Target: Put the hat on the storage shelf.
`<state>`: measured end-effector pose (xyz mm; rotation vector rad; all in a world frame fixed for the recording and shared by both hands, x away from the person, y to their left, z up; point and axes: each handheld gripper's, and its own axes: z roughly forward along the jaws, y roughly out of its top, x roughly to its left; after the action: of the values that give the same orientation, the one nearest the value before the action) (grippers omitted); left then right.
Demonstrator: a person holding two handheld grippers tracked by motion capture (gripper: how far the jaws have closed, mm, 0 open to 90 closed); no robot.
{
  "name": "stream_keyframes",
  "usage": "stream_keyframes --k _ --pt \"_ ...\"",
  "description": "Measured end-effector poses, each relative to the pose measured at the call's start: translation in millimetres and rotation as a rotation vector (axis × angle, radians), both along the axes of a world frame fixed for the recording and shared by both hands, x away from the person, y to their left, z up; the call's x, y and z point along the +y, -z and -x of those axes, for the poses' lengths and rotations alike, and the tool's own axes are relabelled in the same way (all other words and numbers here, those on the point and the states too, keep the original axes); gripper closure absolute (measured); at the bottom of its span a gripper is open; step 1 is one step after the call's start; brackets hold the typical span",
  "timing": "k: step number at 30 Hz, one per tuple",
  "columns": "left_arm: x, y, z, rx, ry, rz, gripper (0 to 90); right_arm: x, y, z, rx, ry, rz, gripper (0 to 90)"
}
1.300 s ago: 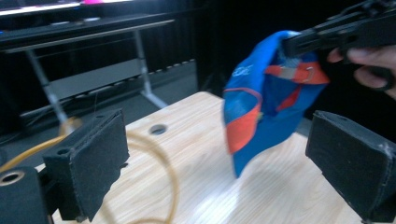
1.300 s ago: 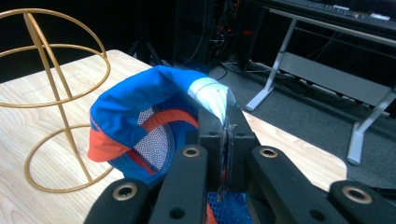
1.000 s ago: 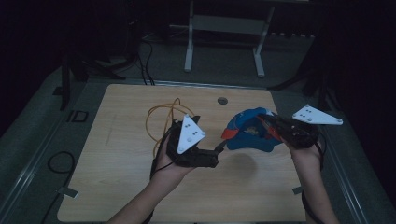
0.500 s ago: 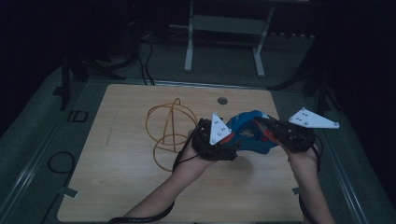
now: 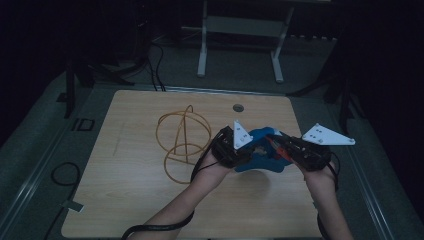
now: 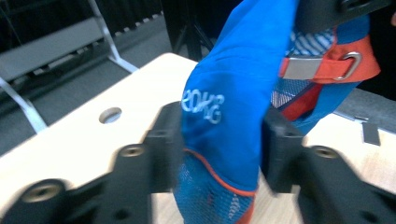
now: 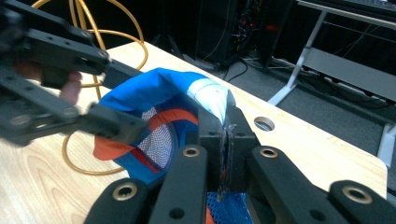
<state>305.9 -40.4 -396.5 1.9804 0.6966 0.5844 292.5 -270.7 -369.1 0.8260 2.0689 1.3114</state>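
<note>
1. between the two grippers, above the wooden table [image 5: 125, 200], hangs a blue cap [image 5: 262, 155] with orange trim, held off the tabletop.
2. the right gripper [image 7: 226, 135] has its jaws clamped tight on the cap's edge; in the right gripper view the fabric is pinched flat between the two black jaws, with blue mesh showing below them.
3. the left gripper [image 6: 219, 144] has just been closing its jaws, and the cap's blue crown sits between them. in the left gripper view both pads [image 6: 163, 140] lie against the fabric, at a middling width, so it grips the cap.
4. just above the left gripper's jaws, white stitched lettering [image 6: 203, 106] shows on the crown; further up and to the right of the jaws are an orange strap with a metal buckle [image 6: 322, 65].
5. in the high view the left gripper [image 5: 235, 147] and right gripper [image 5: 295, 150] face each other, each touching the cap from its own side, with a grey three-cornered plate on top of each.
6. beyond the left gripper, on the table, lies a coiled yellow cable [image 5: 182, 140], apart from the cap.
7. ahead of both grippers, near the table's far edge, is a round hole [image 5: 238, 107] in the tabletop.
8. past the table stands a grey metal stand [image 5: 240, 40] on the dark floor.
</note>
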Motion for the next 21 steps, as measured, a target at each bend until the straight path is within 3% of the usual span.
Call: stream_keyframes --k 2,3,8,15,20,21 --pt "0.0 0.0 0.0 0.000 0.000 0.000 60.1 0.2 -0.3 0.5 -0.003 -0.002 0.000 87.8" --pt "0.7 -1.9 -1.1 -0.007 -0.011 -0.007 69.2 0.7 -1.1 2.0 -0.003 -0.005 0.003 87.8" --pt "1.1 -6.6 -1.8 -0.037 -0.048 0.005 85.6 2.2 -2.0 7.6 -0.012 -0.017 0.000 87.8" --pt "1.9 -13.0 0.0 -0.091 -0.054 0.013 87.8 3.9 -0.2 20.1 -0.011 -0.042 -0.024 87.6" --pt "2.3 -15.3 1.0 -0.105 -0.030 0.002 87.9 6.1 3.1 27.9 -0.011 -0.065 -0.019 87.3" --pt "4.0 -16.0 2.2 -0.117 -0.006 0.014 87.9 5.7 4.4 31.3 -0.007 -0.076 -0.027 87.0"
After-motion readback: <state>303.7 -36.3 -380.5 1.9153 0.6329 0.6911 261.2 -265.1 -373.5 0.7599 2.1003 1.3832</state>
